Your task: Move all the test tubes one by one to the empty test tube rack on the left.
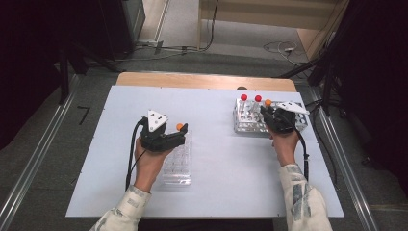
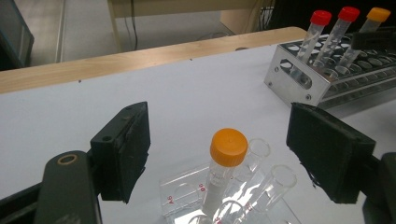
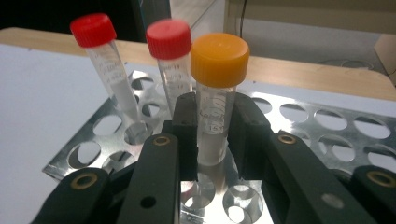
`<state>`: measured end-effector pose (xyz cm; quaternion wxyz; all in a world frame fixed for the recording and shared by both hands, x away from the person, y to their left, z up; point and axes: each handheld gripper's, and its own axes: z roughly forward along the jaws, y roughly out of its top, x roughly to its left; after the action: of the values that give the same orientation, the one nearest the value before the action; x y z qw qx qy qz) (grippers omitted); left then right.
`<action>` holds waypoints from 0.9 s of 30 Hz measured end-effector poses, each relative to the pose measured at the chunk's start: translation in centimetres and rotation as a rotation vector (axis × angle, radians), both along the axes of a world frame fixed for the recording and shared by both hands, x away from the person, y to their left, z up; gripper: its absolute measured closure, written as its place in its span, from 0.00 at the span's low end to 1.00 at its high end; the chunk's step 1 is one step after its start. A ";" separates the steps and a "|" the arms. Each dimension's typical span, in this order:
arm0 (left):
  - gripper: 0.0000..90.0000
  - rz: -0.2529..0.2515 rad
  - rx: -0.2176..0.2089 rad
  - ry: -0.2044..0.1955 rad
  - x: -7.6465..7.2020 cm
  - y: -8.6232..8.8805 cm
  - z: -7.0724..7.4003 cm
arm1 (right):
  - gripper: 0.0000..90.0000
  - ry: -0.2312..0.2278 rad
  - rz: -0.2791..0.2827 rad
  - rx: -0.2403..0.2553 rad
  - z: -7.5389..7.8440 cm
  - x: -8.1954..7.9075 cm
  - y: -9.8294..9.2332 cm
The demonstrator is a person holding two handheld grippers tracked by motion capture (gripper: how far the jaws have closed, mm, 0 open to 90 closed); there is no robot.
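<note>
The right gripper was seen pinching an orange-capped tube low on its clear body, the two black jaws pressed against its sides. In the right gripper view the tube stood upright above the metal rack, its foot just over one of the round holes; whether it was seated in a hole could not be told. Two red-capped tubes were standing in the rack just behind and to the left, both tilted a little away from the held one. In the high view this gripper was placed at the near right part of the rack, held by the right hand, with the three caps lined up along the rack's far edge.

The left gripper was spread wide, its pads standing well apart on either side of a second tube with an orange cap and touching nothing. That tube was standing upright in a clear plastic rack, with empty open tubes beside it. In the high view the left gripper was held over the far end of the clear rack, on the left half of the white table, gripped by the left hand.

The two racks were set well apart, with bare table between them. A wooden edge was seen behind the white top.
</note>
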<state>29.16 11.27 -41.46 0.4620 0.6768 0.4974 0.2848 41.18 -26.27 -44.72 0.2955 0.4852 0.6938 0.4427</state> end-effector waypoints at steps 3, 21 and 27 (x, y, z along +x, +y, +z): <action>0.23 0.005 -0.005 0.000 0.0 0.0 0.0 | 0.79 -0.027 -0.005 0.016 0.6 -0.3 -0.2; 0.22 0.009 -0.007 -0.012 -0.2 0.1 0.2 | 0.79 -0.122 0.010 0.054 4.1 -2.7 -0.2; 0.22 0.008 -0.008 -0.013 -0.3 0.1 0.4 | 0.79 -0.133 0.035 0.060 4.9 -3.6 0.2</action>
<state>28.85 11.38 -41.10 0.4667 0.6712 0.4982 0.2891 37.53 -26.10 -39.81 0.3186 0.4510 0.6673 0.4998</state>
